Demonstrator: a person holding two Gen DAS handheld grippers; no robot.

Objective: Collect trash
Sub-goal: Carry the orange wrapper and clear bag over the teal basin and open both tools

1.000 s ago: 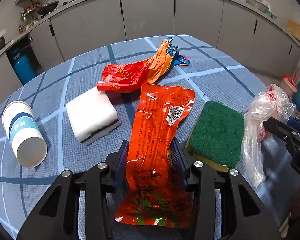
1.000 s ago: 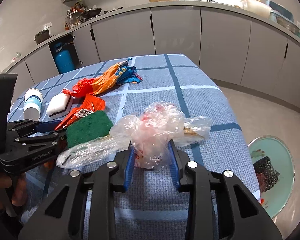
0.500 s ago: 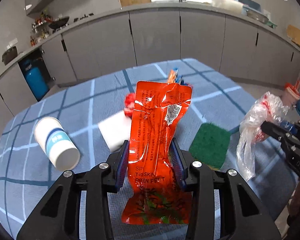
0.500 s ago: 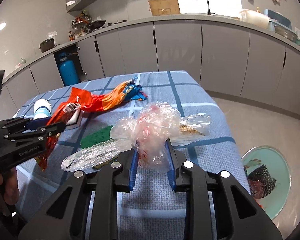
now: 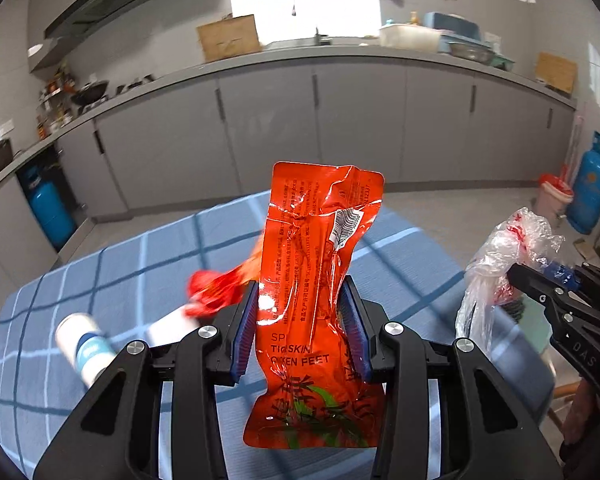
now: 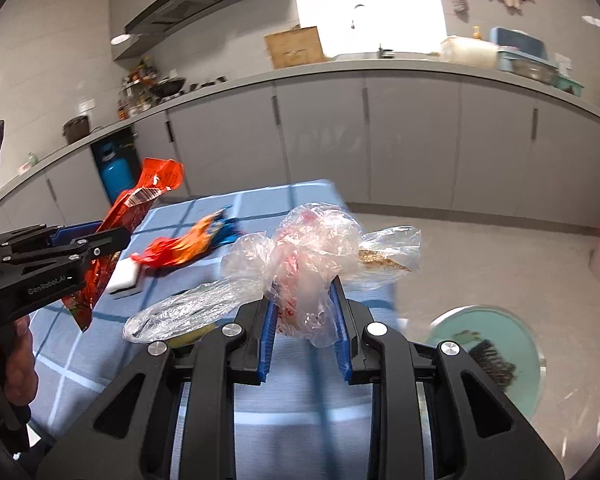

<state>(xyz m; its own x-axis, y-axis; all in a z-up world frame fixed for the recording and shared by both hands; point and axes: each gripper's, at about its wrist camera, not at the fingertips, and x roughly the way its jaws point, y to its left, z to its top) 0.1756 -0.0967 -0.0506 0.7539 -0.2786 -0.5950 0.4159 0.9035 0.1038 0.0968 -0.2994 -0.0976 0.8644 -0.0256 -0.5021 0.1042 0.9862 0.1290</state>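
My left gripper is shut on an orange snack wrapper and holds it upright, well above the blue checked table. It also shows at the left of the right wrist view. My right gripper is shut on a crumpled clear plastic bag held above the table's right edge; the bag also shows in the left wrist view. A twisted orange-and-blue wrapper lies on the table. A round bin with trash in it stands on the floor at the right.
A paper cup lies on its side at the table's left, beside a white sponge. Grey cabinets run behind. Blue gas cylinders and a small red-lined bin stand on the floor.
Both grippers have risen from the table with their loads. The orange wrapper and the plastic bag now hang in the air, and the table has dropped lower in both views.
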